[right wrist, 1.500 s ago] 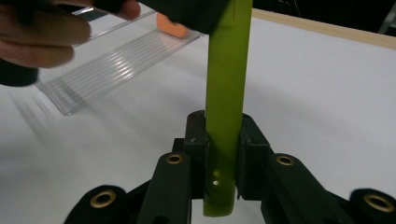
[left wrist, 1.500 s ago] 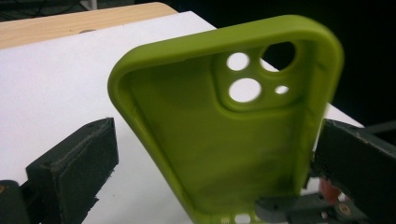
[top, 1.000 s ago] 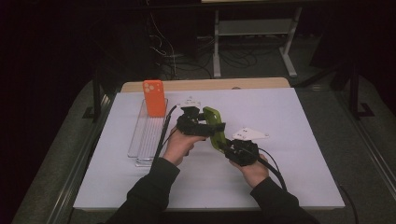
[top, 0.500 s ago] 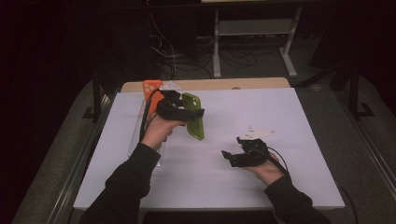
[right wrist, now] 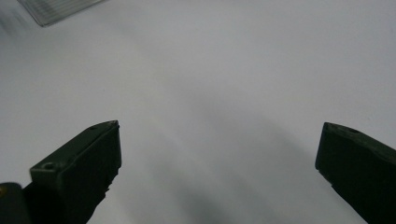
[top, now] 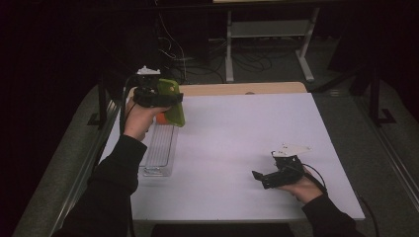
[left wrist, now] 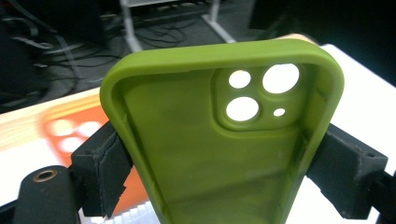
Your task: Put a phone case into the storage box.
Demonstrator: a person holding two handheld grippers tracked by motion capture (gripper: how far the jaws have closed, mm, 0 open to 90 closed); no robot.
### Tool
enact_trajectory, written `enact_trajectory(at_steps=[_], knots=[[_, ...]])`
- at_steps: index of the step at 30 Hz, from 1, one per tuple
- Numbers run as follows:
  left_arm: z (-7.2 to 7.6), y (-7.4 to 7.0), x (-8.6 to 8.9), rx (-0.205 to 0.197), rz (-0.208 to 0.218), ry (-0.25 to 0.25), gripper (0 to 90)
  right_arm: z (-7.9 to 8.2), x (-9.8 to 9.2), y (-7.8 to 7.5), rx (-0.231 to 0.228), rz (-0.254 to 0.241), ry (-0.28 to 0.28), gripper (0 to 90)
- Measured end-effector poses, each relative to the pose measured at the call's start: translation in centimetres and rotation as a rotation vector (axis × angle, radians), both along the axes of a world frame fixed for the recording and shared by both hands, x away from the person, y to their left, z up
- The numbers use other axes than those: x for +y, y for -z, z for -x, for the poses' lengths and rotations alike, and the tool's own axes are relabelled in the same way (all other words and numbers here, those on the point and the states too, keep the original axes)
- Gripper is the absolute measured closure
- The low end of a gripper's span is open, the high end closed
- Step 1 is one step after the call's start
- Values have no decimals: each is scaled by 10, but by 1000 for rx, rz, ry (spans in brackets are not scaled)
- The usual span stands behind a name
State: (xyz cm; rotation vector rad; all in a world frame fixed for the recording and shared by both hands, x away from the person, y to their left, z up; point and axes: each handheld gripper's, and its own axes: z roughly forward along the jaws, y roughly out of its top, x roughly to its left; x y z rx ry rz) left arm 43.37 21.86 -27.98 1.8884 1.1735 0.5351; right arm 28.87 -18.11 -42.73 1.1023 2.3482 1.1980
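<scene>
- In the high view we see our left gripper (top: 165,98) raised at the upper left of the frame, above the far end of the clear tray (top: 159,148).
- Its jaws stand wide and clamp the green phone case (top: 173,101) across its width; in the left gripper view the two black pads (left wrist: 100,168) press on the case's long edges, one on each side.
- In that same view the green phone case (left wrist: 224,140) takes up the centre of the frame, its hollow inside facing the camera and its camera cut-outs at the upper right.
- Behind it, at the lower left of the left gripper view, lies a blurred orange phone case (left wrist: 70,135); in the high view only a small bit of orange shows just below the left gripper.
- Our right gripper (top: 264,177) sits at the lower right of the high view, low over the white table (top: 237,133), well apart from the green case.
- Its jaws have just been opening and now stand wide apart with nothing between them; the right gripper view shows bare white table between the two pads (right wrist: 84,163).
</scene>
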Motion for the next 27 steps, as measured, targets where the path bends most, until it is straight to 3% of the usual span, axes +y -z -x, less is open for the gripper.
enact_trajectory(at_steps=[5,12,19,23,27], knots=[[-10,5,12,6,-31,-110,146,3,-6,2,0,8,13,0],[-27,20,10,32,-100,-217,145,4,-5,2,-4,11,10,0],[-43,42,7,59,-143,-303,144,4,-5,1,-10,10,7,0],[-50,54,7,64,-144,-330,142,5,-4,0,-9,10,6,0],[-54,65,5,85,-176,-343,140,5,-4,-1,-12,10,1,0]])
